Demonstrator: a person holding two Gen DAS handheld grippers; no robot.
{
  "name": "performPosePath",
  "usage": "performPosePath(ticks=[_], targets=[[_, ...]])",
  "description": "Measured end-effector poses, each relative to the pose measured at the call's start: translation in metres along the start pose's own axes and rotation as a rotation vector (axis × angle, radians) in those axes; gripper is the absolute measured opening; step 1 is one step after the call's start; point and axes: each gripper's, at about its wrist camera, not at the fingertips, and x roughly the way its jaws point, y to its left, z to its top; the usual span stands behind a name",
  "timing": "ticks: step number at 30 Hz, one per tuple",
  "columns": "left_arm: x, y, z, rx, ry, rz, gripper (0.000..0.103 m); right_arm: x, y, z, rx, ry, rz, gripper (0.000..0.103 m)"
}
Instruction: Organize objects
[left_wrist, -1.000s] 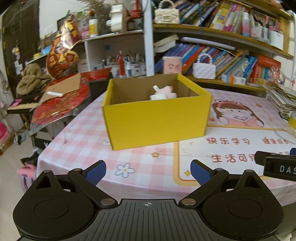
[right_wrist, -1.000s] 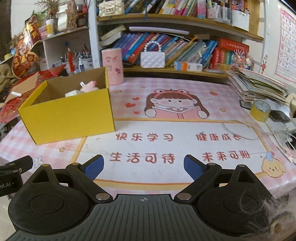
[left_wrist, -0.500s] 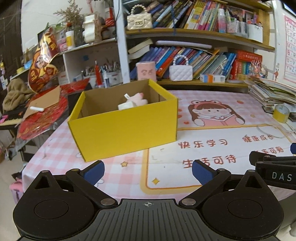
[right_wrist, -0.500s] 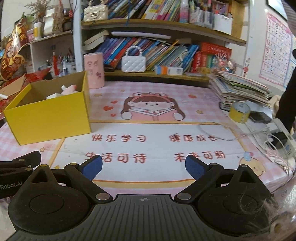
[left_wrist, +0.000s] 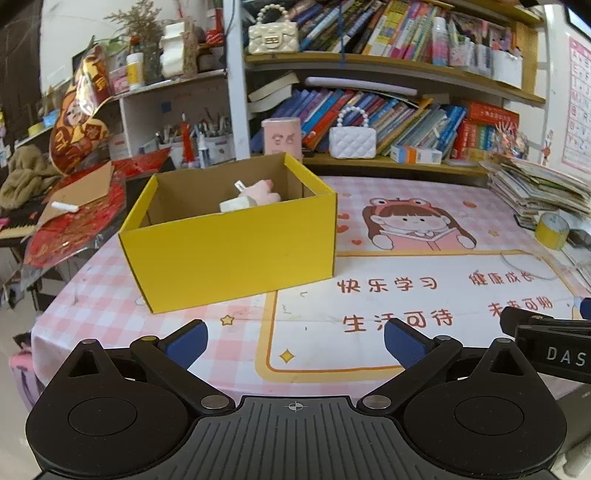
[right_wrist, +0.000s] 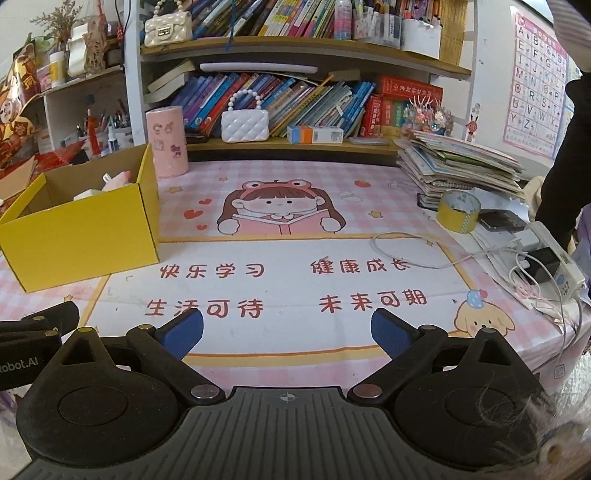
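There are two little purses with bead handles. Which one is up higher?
The cream purse, with a gold clasp, sits on the top shelf. The white quilted purse sits a shelf lower, in front of the leaning books, near the pink canister.

An open yellow box (left_wrist: 236, 254) with a brown cardboard inside stands upright on the pink checked table (left_wrist: 110, 306), towards its left end. Inside it, against the far wall, lie a pink toy (left_wrist: 266, 192) and a white item (left_wrist: 238, 203), touching each other; their shapes are partly hidden by the box wall.
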Motion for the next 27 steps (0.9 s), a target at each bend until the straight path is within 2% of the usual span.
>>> performPosePath(ticks=[19, 27], targets=[[-0.010, -0.013, -0.007, 0.050, -0.010, 0.036, 0.103, -0.010, 0.001, -0.007, -0.004, -0.013, 0.008, 0.099], [-0.007, -0.012, -0.007, 0.038, 0.009, 0.038, 0.103, -0.011, 0.000, -0.008, 0.007, -0.009, 0.006, 0.100]])
